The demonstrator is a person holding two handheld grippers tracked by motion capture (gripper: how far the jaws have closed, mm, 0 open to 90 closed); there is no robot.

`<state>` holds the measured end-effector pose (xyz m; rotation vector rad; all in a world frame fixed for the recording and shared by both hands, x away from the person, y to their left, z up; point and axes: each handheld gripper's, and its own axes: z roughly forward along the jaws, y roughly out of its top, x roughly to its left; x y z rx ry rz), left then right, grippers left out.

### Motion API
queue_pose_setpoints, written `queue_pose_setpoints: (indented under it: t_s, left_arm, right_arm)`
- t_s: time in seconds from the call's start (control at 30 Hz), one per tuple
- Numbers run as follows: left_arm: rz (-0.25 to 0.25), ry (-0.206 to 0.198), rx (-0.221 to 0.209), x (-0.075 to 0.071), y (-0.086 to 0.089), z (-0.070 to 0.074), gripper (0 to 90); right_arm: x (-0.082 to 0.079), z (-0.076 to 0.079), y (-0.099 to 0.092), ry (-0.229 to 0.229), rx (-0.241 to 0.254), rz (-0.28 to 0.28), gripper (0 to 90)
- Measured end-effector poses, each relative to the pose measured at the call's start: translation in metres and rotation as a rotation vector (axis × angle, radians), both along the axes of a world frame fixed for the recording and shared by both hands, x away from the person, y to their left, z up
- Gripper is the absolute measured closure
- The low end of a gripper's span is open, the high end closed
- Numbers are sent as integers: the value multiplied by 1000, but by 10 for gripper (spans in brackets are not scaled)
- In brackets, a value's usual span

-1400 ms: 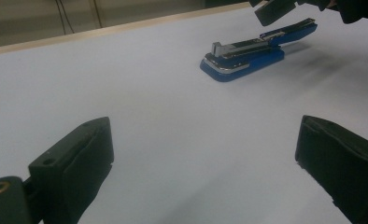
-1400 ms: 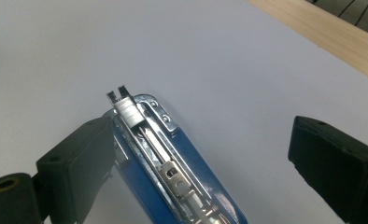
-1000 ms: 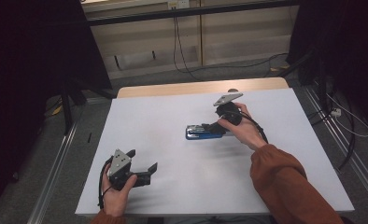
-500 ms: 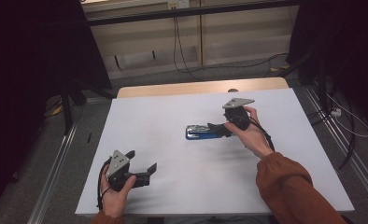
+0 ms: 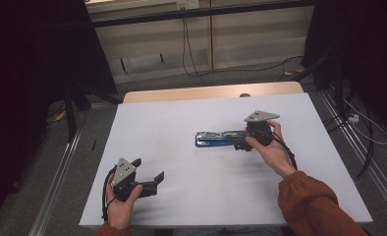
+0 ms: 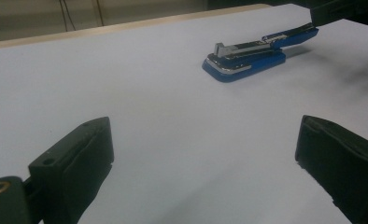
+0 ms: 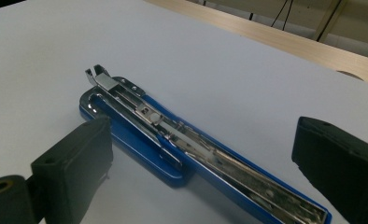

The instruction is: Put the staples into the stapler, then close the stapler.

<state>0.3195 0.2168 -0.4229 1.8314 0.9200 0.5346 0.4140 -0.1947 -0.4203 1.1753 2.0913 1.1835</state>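
My right claw [image 7: 201,158] stands wide apart, the blue stapler [image 7: 191,149] lying flat on the table [image 5: 181,118] between its jaws, ready for closing. My left claw [image 6: 201,168], also spread, waits well short of it.

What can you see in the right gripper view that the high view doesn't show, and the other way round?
The right gripper view looks close along the stapler: its blue body lies opened, with the chrome staple channel and its spring bared, between the right tool's wide-apart jaws.

The high view takes in the whole white table, both hands, the left tool open near the front edge, far from the stapler, and the floor with cables beyond.

Both show the blue stapler lying on the white table, the right tool at one end of it, and the wooden strip along the far edge.
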Motion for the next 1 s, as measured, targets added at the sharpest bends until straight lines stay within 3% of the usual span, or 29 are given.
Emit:
queue_pose_setpoints:
  t_s: [0.17,0.43,0.73,0.93,1.0]
  left_arm:
    - [7,-4,7,0,-1,0,46]
    - [3,-10,21,0,-2,1,46]
    - [9,-20,-2,0,0,3,47]
    - [-19,22,-1,4,-4,1,74]
    - [-24,23,21,5,-7,1,72]
  right_arm:
    - [-9,0,-10,-46,25,-28,49]
    - [-19,0,-29,-61,53,-68,46]
    - [-24,-6,-40,-52,54,-98,36]
    - [-31,-7,-45,-61,64,-107,32]
    - [-34,-7,-48,-71,58,-113,32]
